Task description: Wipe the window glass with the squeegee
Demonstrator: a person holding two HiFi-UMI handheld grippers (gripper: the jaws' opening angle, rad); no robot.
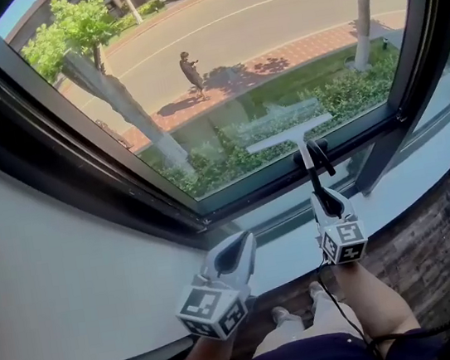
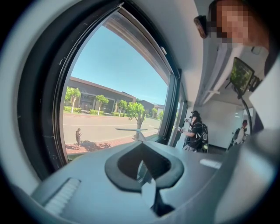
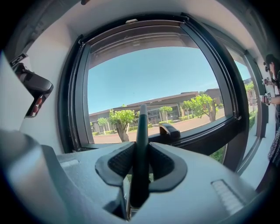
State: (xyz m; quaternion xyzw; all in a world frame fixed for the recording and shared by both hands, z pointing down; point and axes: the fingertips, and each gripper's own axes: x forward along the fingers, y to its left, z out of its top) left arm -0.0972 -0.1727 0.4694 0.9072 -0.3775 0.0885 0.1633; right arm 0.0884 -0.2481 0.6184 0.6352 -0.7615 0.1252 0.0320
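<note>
Squeegee blade against window glass, handle between right gripper jaws.

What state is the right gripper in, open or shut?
Shut: the right gripper clamps the squeegee handle between its jaws.

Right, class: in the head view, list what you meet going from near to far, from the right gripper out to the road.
right gripper → squeegee → hedge → brick pavement → road
</note>
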